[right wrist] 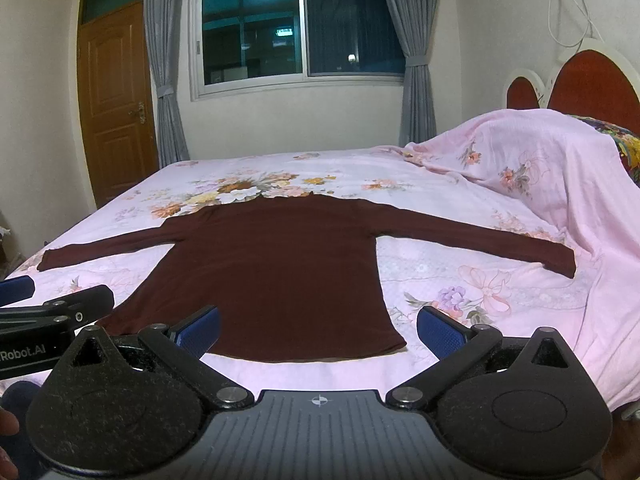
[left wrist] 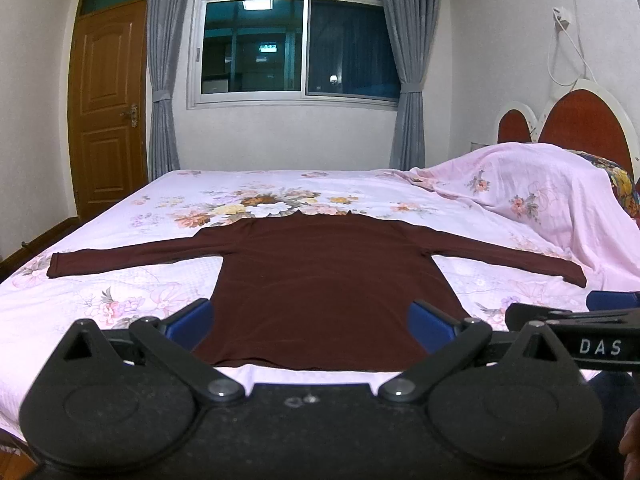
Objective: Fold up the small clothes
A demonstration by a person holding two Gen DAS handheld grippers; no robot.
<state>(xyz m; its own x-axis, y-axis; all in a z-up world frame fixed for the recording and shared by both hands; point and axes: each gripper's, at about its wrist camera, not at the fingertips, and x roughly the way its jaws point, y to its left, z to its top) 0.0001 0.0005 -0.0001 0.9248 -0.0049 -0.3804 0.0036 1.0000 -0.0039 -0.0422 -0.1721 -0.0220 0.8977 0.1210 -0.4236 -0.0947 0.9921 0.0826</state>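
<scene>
A dark maroon long-sleeved top (left wrist: 320,276) lies flat on the bed, both sleeves spread out sideways, hem towards me. It also shows in the right wrist view (right wrist: 272,264). My left gripper (left wrist: 312,326) is open and empty, held above the hem near the bed's front edge. My right gripper (right wrist: 320,330) is open and empty, held above the hem's right corner. Each gripper shows at the side of the other's view: the right gripper (left wrist: 600,312) and the left gripper (right wrist: 24,300).
The bed (left wrist: 120,280) has a pink floral sheet. A pink-covered heap (left wrist: 540,192) rises at the right by the red headboard (left wrist: 580,120). A wooden door (left wrist: 108,108), a window (left wrist: 296,40) and grey curtains stand behind.
</scene>
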